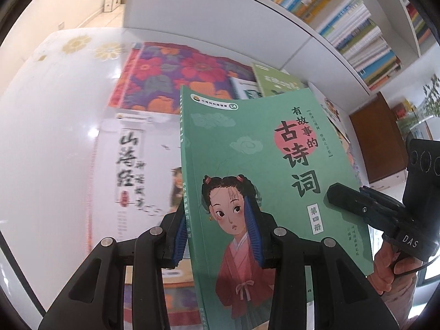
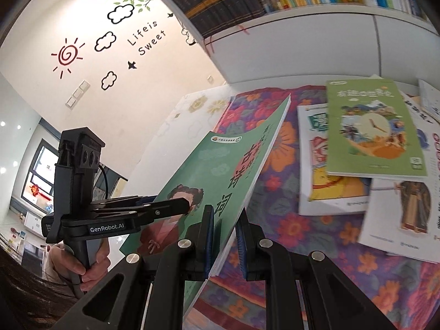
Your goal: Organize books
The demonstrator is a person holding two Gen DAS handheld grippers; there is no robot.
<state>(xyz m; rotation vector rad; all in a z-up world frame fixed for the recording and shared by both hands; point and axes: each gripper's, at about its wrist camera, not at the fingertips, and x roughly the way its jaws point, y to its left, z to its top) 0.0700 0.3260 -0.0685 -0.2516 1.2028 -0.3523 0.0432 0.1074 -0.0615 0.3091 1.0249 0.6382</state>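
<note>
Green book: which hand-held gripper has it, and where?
Both grip the green book: left hand-held gripper at its spine edge, right hand-held gripper on the page edge opposite.

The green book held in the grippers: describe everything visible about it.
The green book is a thin, glossy paperback. Its cover shows a girl in a red robe, pale clouds, a pink disc and large dark Chinese characters; more small characters run down the spine. It is held up off the table, tilted and slightly bowed. The left gripper clamps its spine side and the right gripper its page edge. Nothing else touches it.
</note>
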